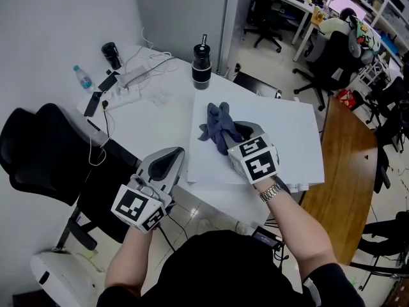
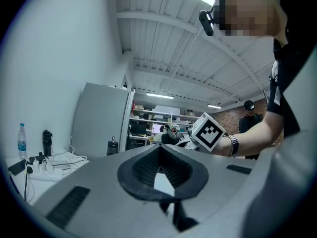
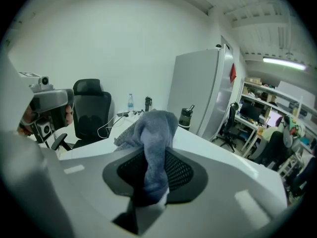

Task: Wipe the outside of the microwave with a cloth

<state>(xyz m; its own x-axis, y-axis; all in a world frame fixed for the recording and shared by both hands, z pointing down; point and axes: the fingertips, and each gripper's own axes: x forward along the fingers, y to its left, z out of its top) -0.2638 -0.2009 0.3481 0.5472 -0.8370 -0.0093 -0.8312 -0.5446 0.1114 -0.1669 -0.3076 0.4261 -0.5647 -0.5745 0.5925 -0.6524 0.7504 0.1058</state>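
The microwave [image 1: 281, 133] shows as a white box top in the head view. A blue-grey cloth [image 1: 219, 128] lies bunched on it. My right gripper [image 1: 240, 135] sits over the top's near part, shut on the cloth. In the right gripper view the cloth [image 3: 156, 133] rises from between the jaws above the white top [image 3: 213, 148]. My left gripper [image 1: 170, 157] hangs off the microwave's near left corner, shut and empty. The left gripper view shows its jaws [image 2: 159, 175] closed with nothing between them, and the cloth [image 2: 168, 135] beyond.
A black flask [image 1: 201, 66] stands on the white table behind the microwave. A power strip with cables [image 1: 131, 78], a water bottle [image 1: 82, 77] and a black cup lie far left. A black chair [image 1: 45, 152] is at left, a wooden table [image 1: 345, 171] at right.
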